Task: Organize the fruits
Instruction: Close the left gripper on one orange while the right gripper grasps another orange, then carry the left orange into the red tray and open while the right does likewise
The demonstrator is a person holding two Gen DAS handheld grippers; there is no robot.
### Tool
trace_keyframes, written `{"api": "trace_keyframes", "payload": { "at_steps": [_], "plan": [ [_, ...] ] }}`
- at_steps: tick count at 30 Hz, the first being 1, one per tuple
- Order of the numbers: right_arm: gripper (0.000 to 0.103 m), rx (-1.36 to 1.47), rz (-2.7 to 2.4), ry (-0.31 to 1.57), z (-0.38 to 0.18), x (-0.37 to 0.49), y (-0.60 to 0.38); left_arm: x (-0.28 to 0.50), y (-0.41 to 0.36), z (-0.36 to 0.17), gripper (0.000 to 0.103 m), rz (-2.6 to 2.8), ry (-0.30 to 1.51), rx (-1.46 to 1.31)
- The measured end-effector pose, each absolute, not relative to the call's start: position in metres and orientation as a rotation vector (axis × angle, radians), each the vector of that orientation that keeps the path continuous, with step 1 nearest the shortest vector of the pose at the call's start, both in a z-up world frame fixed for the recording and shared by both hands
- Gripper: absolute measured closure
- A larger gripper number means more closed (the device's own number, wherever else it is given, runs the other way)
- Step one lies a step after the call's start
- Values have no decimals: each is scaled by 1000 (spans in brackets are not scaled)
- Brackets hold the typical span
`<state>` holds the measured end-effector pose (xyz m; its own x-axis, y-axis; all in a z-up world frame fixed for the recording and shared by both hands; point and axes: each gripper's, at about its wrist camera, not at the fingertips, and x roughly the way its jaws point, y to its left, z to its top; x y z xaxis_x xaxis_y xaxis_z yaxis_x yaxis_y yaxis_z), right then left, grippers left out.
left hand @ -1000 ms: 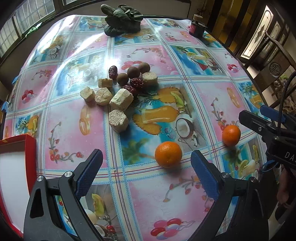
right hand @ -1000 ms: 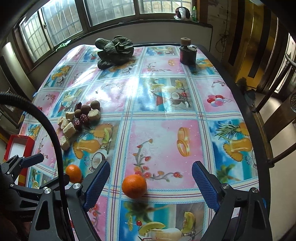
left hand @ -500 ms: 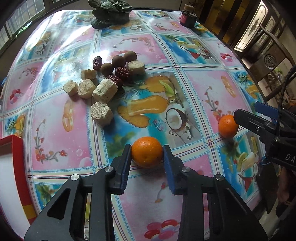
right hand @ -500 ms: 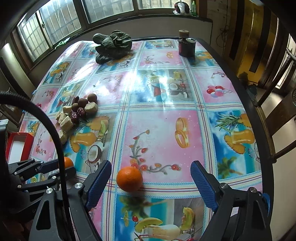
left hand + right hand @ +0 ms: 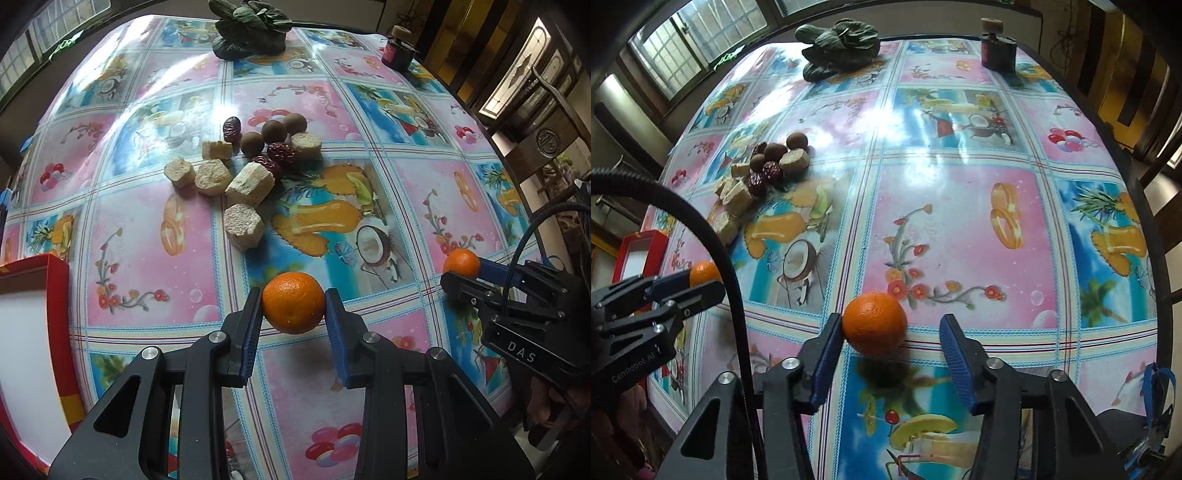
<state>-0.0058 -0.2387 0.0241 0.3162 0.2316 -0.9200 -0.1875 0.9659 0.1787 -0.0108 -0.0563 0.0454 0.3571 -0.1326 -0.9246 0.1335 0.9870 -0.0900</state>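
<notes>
Both grippers, formerly spread, around two oranges (image 5: 293,302) (image 5: 874,324).

windows: barred panes (image 5: 698,44) behind table, daylight glare on cloth
table: fruit-print oilcloth (image 5: 960,206)
right side: dark wooden chair (image 5: 546,136), yellow door (image 5: 1123,74)

Black frames, silver screws, ribbed blue fingers (image 5: 251,334); black cable (image 5: 713,236); white "DAS", "GenRobot.AI" lettering.
</notes>
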Motion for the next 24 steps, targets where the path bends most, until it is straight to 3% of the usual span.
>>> {"api": "trace_keyframes", "payload": {
  "at_steps": [2,24],
  "plan": [
    [70,15,285,1203,27,-8,-233,-12,-51,48,70,-159,1188,-4],
    [70,-63,574,1113,74,-2,-111,-36,68,78,70,124,1147,-116]
  ]
}}
